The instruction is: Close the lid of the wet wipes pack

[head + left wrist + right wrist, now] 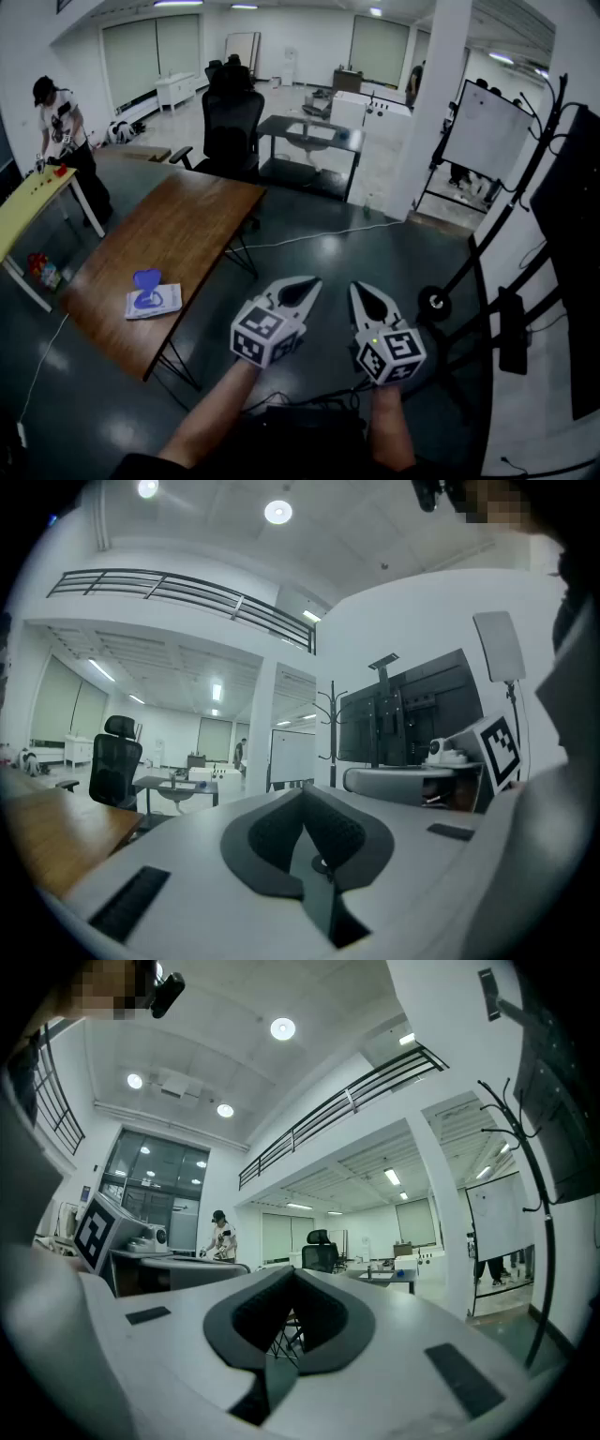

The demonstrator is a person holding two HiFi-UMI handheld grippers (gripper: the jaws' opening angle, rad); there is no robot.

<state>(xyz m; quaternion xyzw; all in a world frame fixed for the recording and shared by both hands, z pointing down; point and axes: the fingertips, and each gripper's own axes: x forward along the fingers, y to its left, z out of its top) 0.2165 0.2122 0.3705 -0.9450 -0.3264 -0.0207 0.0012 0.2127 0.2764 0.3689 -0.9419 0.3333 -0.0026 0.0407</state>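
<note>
The wet wipes pack (155, 302) lies flat on the near part of a brown wooden table (187, 225) at the left of the head view. Its blue lid (145, 279) stands flipped up. Both grippers hang in the air over the dark floor, well to the right of the table and apart from the pack. My left gripper (302, 289) (305, 797) is shut with nothing between its jaws. Beside it, my right gripper (367, 298) (292, 1275) is also shut and empty. Neither gripper view shows the pack.
A black office chair (232, 127) and a grey desk (309, 141) stand beyond the table. At far left a person (66, 141) works at a yellow table (33, 202). A white pillar (427, 112), whiteboard (485, 131) and black stand (511, 216) are on the right.
</note>
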